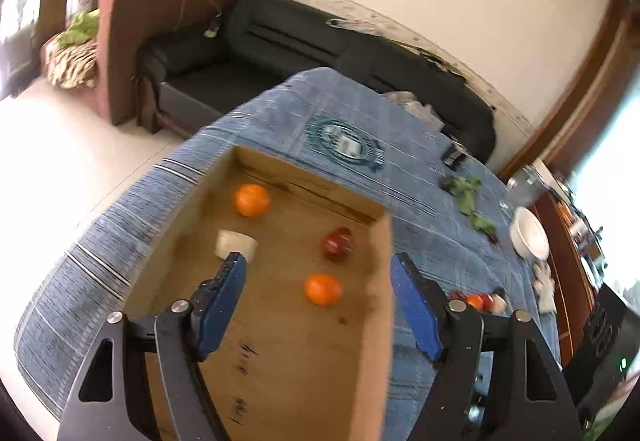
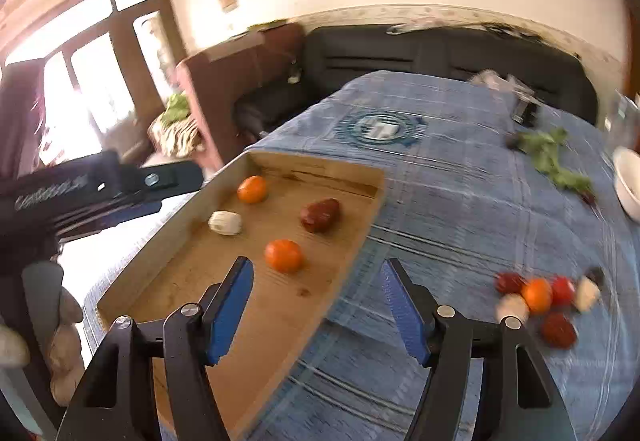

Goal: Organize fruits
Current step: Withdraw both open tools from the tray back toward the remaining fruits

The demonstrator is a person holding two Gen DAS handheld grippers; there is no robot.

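Note:
A shallow cardboard box (image 1: 380,281) (image 2: 360,237) lies on the blue cloth. In it are two oranges (image 1: 251,200) (image 1: 323,289), a red fruit (image 1: 338,244) and a white item (image 1: 236,243); they also show in the right wrist view: oranges (image 2: 252,189) (image 2: 283,255), red fruit (image 2: 320,215), white item (image 2: 225,222). A pile of several loose fruits (image 2: 540,301) (image 1: 478,301) lies on the cloth right of the box. My left gripper (image 1: 318,261) is open and empty above the box. My right gripper (image 2: 318,265) is open and empty over the box's right edge.
Green leaves (image 2: 552,157) (image 1: 468,197) and a white bowl (image 1: 530,237) (image 2: 628,185) lie at the table's right side. A dark sofa (image 1: 280,37) stands behind the table. The left gripper's body (image 2: 80,193) shows at the left in the right wrist view.

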